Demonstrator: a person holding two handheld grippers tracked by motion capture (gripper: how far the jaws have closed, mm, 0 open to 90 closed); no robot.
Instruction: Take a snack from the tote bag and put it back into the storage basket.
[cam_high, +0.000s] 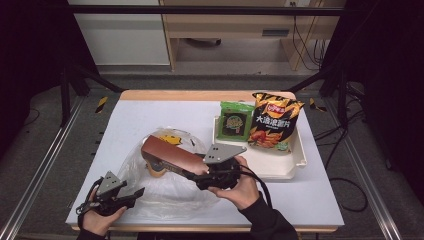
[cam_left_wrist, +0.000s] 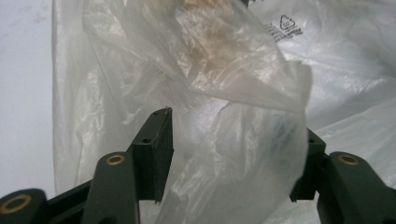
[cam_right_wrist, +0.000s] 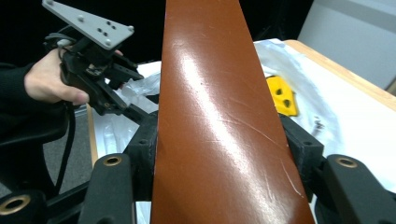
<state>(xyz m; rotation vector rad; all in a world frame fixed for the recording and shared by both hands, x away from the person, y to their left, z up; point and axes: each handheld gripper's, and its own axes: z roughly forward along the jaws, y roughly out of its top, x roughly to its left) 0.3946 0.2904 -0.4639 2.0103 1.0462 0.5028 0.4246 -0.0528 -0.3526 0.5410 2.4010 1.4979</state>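
Brown box clamped in right gripper; left gripper parted around plastic bag; high view adds chip bag.

Evenly lit from overhead across the white table, with black, underexposed surroundings at both sides of the high view. Soft, short shadows under the snack bags on the tray. Slightly soft and low in detail throughout (small print unreadable). In the right gripper view, broad white glare streaking down the glossy brown box, fine scratches sharp within it, dark backdrop at upper left. In the left gripper view, bright, washed-out clear plastic bag, close folds blurred, translucent film veiling one side; nearly blown-out white at the left edge.
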